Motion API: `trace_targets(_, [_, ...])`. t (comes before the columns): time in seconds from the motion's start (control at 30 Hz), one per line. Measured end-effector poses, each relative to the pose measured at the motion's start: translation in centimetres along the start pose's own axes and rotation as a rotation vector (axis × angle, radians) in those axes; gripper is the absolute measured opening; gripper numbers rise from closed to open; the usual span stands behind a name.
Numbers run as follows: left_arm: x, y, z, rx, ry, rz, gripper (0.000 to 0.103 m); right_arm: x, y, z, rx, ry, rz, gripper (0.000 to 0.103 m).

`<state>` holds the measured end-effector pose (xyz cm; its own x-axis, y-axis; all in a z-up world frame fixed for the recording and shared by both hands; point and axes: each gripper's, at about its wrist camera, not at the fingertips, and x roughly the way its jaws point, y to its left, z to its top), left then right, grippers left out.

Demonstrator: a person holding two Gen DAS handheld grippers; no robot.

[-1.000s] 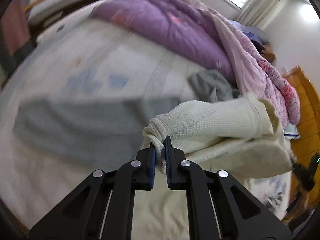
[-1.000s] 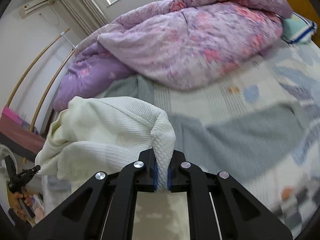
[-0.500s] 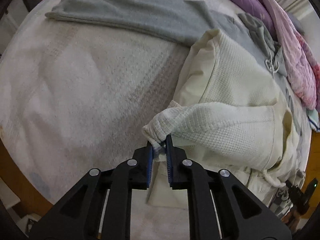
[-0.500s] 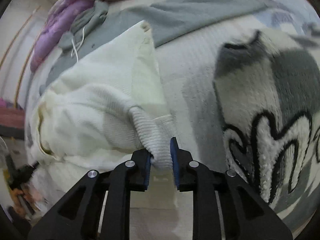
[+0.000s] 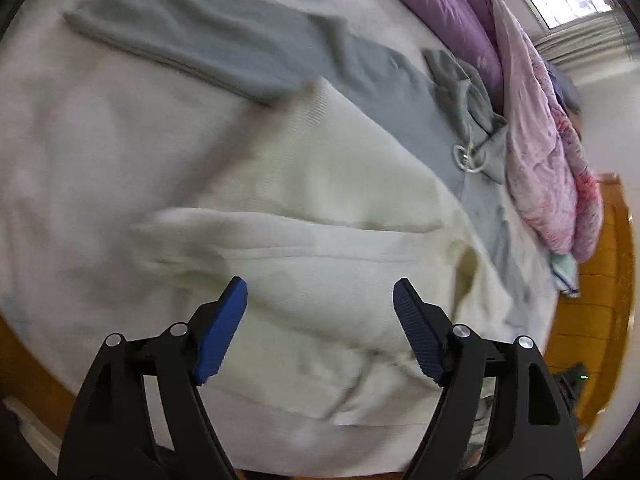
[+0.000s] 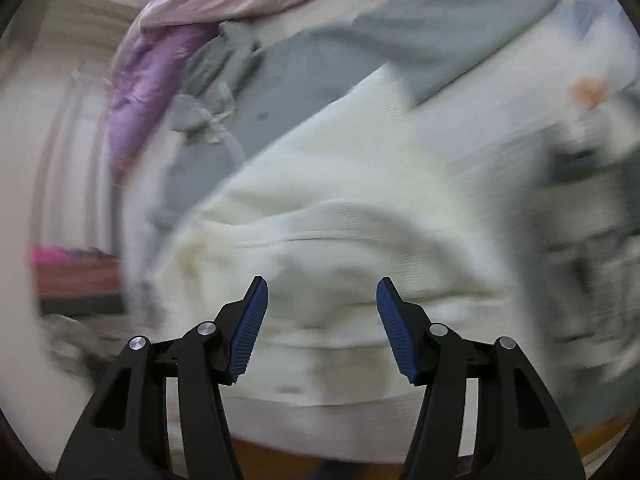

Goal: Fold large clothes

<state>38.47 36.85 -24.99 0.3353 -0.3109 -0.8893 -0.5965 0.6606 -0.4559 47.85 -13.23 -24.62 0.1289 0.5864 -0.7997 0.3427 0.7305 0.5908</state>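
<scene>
A pale bed [image 5: 80,160] fills the left wrist view, purple quilt [image 5: 540,120] upper right. The cream sweater [image 5: 320,208] lies mid-frame over a grey hoodie [image 5: 240,48]; the left gripper [image 5: 320,300] is spread, holding nothing. In the blurred right wrist view, the right gripper [image 6: 322,300] also gapes above the sweater. Judging by 1 visible fold, more folding remains.
</scene>
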Motion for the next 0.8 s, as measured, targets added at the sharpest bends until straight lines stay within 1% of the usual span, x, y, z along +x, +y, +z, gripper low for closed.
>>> trace_targets(0.03, [1.0,-0.6,0.5,-0.026,0.034,-0.014,0.076,1.3,0.3,0.8,0.069,0.037,0.012,0.054])
trace_targets(0.07, [2.0,-1.2,0.8,-0.060,0.067,-0.023,0.076,2.5,0.5,1.4,0.122,0.065,-0.008,0.055])
trace_targets(0.1, [3.1,-1.7,1.0,-0.122,0.097,-0.027,0.077,3.5,0.7,1.7,0.177,0.084,-0.030,0.055])
trace_targets(0.13, [4.0,-2.2,1.2,-0.160,0.117,-0.038,0.078,4.7,0.8,2.2,0.247,0.086,-0.030,0.056])
trace_targets(0.17, [4.9,-2.8,1.4,-0.187,0.136,-0.036,0.080,5.1,1.1,2.6,0.262,0.079,-0.037,0.056])
trace_targets(0.2, [5.6,-3.3,1.6,-0.190,0.142,-0.022,0.081,5.6,1.5,3.0,0.285,0.050,-0.055,0.056])
trace_targets(0.27, [7.2,-4.5,1.9,-0.182,0.163,0.033,0.082,6.1,1.8,3.7,0.287,0.038,-0.079,0.058])
trace_targets(0.3, [7.8,-4.5,1.9,-0.201,0.172,0.036,0.086,6.6,2.2,4.0,0.282,0.039,-0.095,0.059])
trace_targets(0.33, [8.4,-4.5,2.1,-0.219,0.181,0.033,0.087,7.4,2.6,4.1,0.289,0.042,-0.119,0.060])
trace_targets(0.43, [9.8,-4.3,2.9,-0.262,0.205,0.059,0.088,9.4,2.9,4.5,0.293,0.065,-0.169,0.061])
trace_targets(0.5, [11.1,-4.0,3.2,-0.285,0.227,0.072,0.090,10.9,2.5,4.8,0.296,0.081,-0.220,0.062])
trace_targets(0.53, [11.7,-3.7,3.3,-0.298,0.248,0.079,0.090,11.4,2.0,4.8,0.318,0.080,-0.229,0.062])
trace_targets(0.6, [12.5,-3.1,3.6,-0.342,0.255,0.081,0.091,12.2,1.9,5.0,0.336,0.073,-0.246,0.063])
trace_targets(0.63, [12.8,-3.0,3.7,-0.342,0.258,0.090,0.091,12.6,1.9,5.0,0.328,0.073,-0.259,0.064])
trace_targets(0.7, [13.6,-3.4,3.8,-0.324,0.269,0.119,0.090,13.1,2.4,4.8,0.290,0.069,-0.297,0.064])
trace_targets(0.73, [13.6,-3.6,3.8,-0.312,0.269,0.133,0.090,13.3,2.8,4.8,0.260,0.071,-0.314,0.061])
trace_targets(0.77, [13.7,-3.9,3.8,-0.286,0.275,0.145,0.089,13.3,2.8,4.6,0.235,0.068,-0.332,0.054])
trace_targets(0.8, [13.6,-4.0,3.6,-0.274,0.273,0.152,0.082,13.1,2.6,4.2,0.214,0.060,-0.349,0.048])
